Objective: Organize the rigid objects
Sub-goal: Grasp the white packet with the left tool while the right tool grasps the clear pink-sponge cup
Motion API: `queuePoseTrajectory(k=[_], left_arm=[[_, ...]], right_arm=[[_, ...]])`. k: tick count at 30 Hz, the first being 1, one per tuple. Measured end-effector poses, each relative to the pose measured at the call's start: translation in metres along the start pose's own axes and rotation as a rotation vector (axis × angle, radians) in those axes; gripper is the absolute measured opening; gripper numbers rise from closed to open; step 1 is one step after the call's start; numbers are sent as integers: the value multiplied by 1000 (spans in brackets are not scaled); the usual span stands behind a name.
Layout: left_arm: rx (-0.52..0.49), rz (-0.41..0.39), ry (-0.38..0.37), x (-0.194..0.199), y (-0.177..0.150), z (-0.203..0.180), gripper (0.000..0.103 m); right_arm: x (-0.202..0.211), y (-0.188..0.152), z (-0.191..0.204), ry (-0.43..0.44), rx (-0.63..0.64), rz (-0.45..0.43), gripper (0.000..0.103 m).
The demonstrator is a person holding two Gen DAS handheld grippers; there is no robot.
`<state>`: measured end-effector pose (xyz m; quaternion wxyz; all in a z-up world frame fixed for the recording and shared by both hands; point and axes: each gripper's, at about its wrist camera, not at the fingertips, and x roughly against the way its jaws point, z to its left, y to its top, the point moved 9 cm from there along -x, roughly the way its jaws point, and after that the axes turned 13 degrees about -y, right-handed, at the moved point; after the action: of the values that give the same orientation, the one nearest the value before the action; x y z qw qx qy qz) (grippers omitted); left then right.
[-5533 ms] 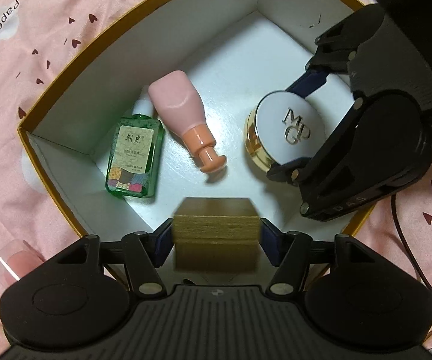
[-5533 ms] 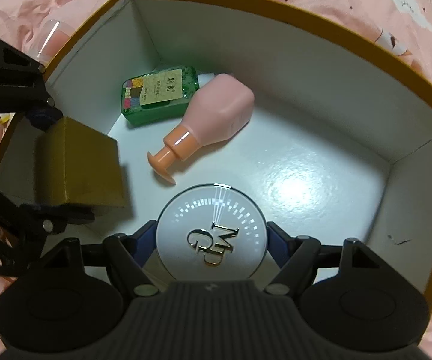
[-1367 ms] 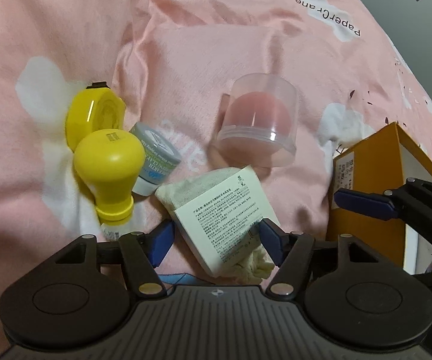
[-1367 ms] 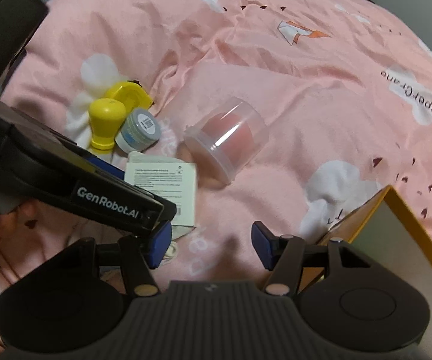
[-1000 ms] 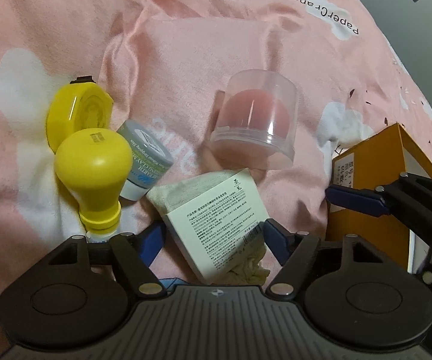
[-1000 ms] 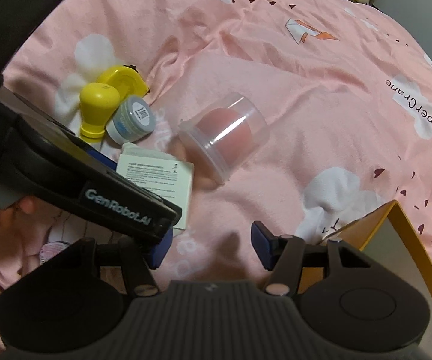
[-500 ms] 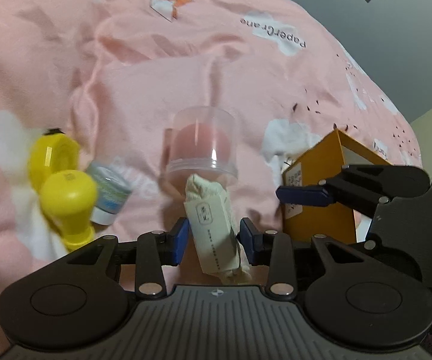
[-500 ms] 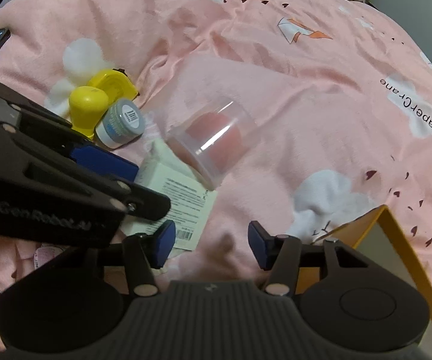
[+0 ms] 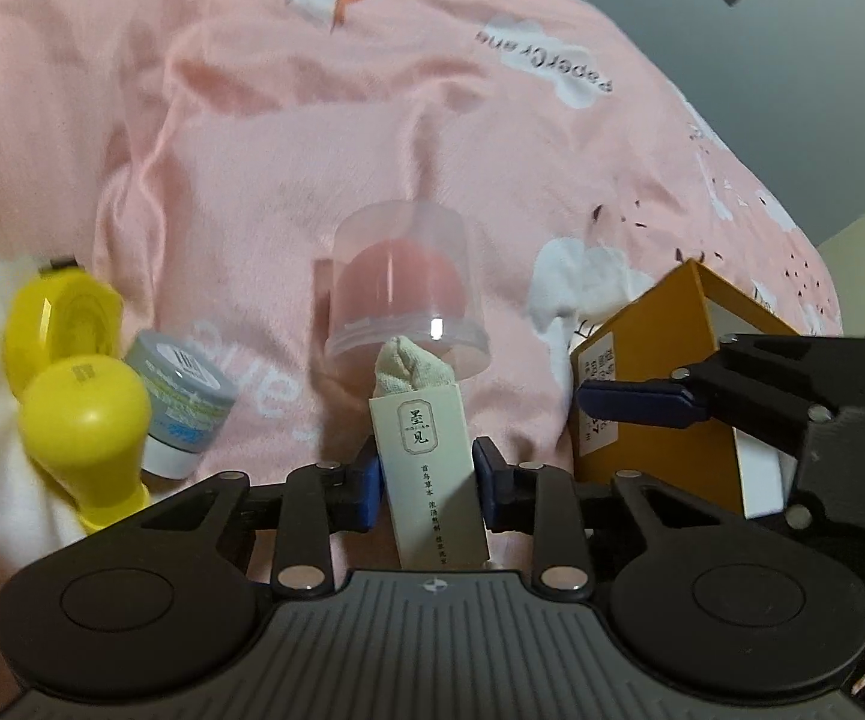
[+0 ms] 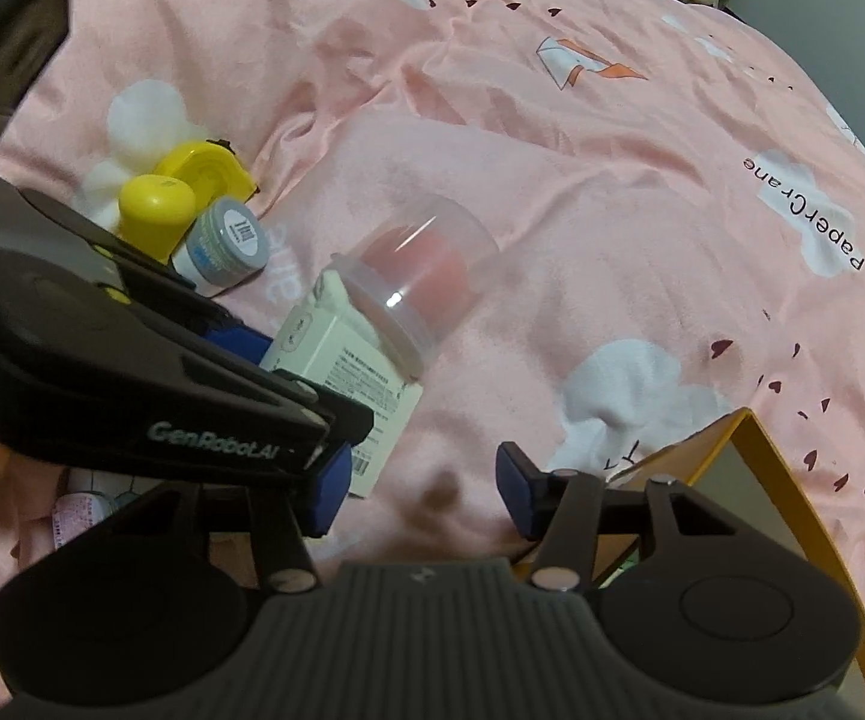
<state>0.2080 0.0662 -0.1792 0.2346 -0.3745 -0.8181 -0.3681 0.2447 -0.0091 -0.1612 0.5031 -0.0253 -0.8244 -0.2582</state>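
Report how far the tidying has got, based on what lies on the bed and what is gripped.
Done: nothing visible confirms it; the orange box's inside is hidden.
In hand: the left gripper is shut on the white carton, just clamped. The right gripper is open and empty.
Left: the clear case, grey jar, yellow bulb and yellow tape on the pink cover.

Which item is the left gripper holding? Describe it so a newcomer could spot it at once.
On the pink bedspread, left of the orange box, the left gripper is shut on a cream packet. It stands just before the clear tub, and alone is flat and printed with black characters.
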Motion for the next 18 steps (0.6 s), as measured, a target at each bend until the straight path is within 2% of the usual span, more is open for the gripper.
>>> queuePoseTrajectory(k=[3,8,14,18], left_arm=[[-52,-12,19,12,1,-9,31],[-60,-48,15,37,8,-12,31],[-25,-136,20,70,30,-1,31],[-16,-193,54,86,48,10,31]], right_arm=[[3,-1,-3,3,-19,6,59],[11,4,-17,-21,-97,-2,59],[16,21,-23,19,-226,-31,59],[11,36,-23,75,-347,-27,60]])
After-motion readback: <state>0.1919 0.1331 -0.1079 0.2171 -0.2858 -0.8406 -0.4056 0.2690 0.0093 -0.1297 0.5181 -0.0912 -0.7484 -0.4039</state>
